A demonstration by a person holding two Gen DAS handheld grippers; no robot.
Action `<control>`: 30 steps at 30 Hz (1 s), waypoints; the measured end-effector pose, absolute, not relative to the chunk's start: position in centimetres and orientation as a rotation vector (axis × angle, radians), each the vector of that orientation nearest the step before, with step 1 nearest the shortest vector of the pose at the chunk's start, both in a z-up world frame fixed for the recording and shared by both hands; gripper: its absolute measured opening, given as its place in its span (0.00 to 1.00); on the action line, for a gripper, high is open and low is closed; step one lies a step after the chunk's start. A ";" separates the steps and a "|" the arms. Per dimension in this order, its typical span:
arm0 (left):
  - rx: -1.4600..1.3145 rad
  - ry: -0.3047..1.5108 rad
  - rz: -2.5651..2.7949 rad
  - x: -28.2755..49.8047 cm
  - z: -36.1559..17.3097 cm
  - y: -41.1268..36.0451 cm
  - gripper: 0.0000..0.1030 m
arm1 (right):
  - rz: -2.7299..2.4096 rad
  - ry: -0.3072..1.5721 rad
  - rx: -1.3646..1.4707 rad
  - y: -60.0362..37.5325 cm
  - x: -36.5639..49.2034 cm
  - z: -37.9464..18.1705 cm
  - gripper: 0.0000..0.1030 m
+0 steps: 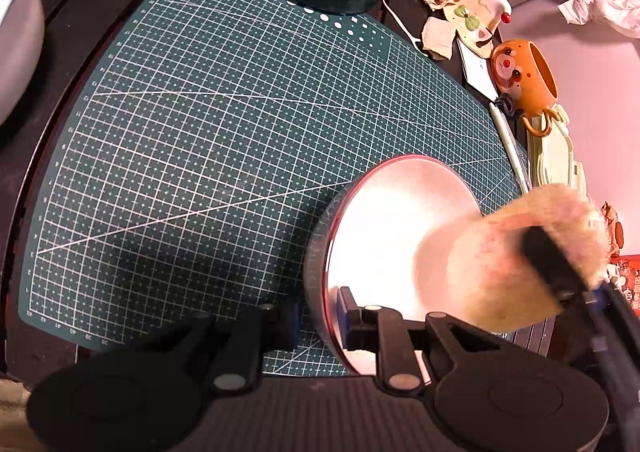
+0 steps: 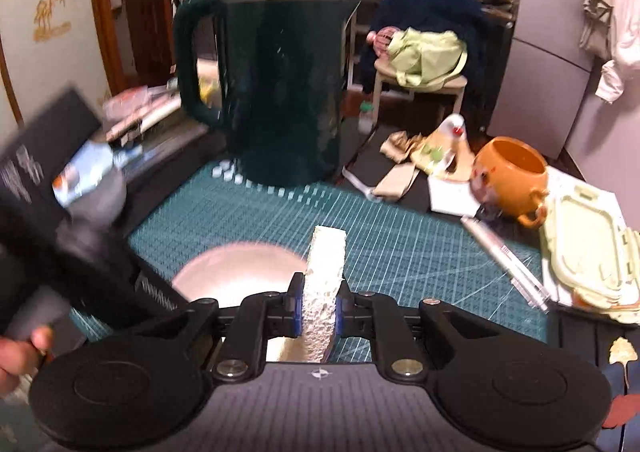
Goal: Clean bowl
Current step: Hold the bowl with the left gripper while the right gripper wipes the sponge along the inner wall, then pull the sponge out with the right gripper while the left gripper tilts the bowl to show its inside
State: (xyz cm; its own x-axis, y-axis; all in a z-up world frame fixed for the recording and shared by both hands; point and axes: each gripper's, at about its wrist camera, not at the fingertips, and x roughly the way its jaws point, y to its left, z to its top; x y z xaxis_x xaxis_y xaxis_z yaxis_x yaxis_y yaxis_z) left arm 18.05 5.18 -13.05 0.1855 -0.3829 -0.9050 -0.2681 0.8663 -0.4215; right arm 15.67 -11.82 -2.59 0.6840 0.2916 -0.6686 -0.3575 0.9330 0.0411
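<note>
A shiny metal bowl [image 1: 384,236] sits on a green mat [image 1: 200,131] with white grid lines. The mat lies on a dark table [image 1: 436,19]. The bowl is near the front corner of the mat, close to both grippers.

The left gripper [image 1: 318,322] holds the bowl by its rim. One of its fingers [image 1: 347,312] is inside the bowl and the other is outside, with the rim pinched between them. The fingers are almost closed, with only the thin rim in the gap.

The right gripper [image 2: 318,312] holds a pale sponge [image 2: 324,280]. Its fingers squeeze the sponge from both sides, and the sponge stands up tall between them. The sponge is over the edge of the bowl [image 2: 240,268]. In the left camera view the sponge [image 1: 516,252] looks fuzzy and blurred, and it covers the right side of the bowl.

A big dark green jug [image 2: 276,91] with a handle stands at the far end of the mat. An orange mug [image 2: 510,175] with a painted face lies on its side to the right, off the mat. Next to the mug are pale green box lids [image 2: 584,244] and a white pen [image 1: 514,147]. A person's hand [image 2: 20,356] shows at the left edge of the right camera view, on the left gripper's handle.
</note>
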 end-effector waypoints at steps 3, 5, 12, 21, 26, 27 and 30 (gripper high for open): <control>-0.512 1.388 -0.083 18.2 -12.6 5.1 0.17 | 0.360 0.732 0.009 -13.9 16.2 -1.5 0.12; -0.497 1.381 -0.076 18.4 -12.3 5.4 0.17 | 0.361 0.742 0.039 -14.4 16.4 -1.5 0.12; -0.453 1.329 -0.085 19.4 -11.4 5.8 0.16 | 0.402 0.797 0.145 -15.1 16.9 -2.0 0.12; -0.402 1.300 -0.178 20.6 -10.2 4.6 0.29 | 0.460 0.849 0.345 -17.3 16.8 -1.8 0.12; -0.483 1.347 -0.111 19.6 -9.7 4.9 0.37 | 0.464 0.837 0.358 -17.6 16.7 -1.5 0.13; -0.509 1.367 -0.085 19.0 -9.8 5.0 0.38 | 0.468 0.837 0.356 -17.6 16.7 -1.5 0.13; -0.576 1.418 -0.079 17.3 -10.5 4.7 0.38 | 0.472 0.837 0.358 -17.7 16.7 -1.6 0.13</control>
State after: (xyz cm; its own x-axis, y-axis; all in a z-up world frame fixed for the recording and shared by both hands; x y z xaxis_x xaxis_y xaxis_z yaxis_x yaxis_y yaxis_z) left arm 17.28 4.68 -10.48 0.1738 -0.3856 -0.9061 -0.2829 0.8618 -0.4210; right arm 16.66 -17.68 -1.59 0.5774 0.5305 -0.6206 -0.2560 0.8394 0.4794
